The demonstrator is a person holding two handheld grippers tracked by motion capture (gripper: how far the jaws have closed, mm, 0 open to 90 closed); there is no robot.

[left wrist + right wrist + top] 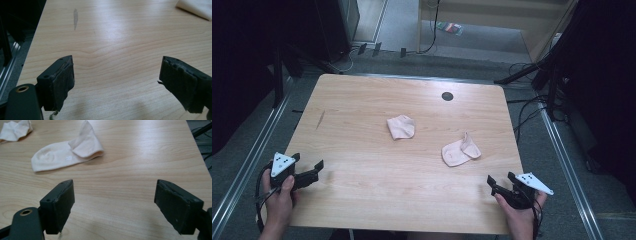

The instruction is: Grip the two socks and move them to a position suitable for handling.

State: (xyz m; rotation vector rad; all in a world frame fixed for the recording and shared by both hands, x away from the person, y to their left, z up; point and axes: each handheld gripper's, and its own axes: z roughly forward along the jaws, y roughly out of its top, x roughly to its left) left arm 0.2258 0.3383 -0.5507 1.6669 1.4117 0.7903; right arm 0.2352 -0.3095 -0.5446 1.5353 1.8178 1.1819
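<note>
No readable text, labels or numbers; small white tag on nearer sock (67, 158) illegible.

left tool (307, 167): jaws wide, nothing between | right tool (501, 181): jaws wide, nothing between

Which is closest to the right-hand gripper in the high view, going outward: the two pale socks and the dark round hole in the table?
From the right gripper:
1. Flat sock, just ahead on the right side.
2. Crumpled sock, mid-table.
3. Dark round hole, near the far edge.
</note>
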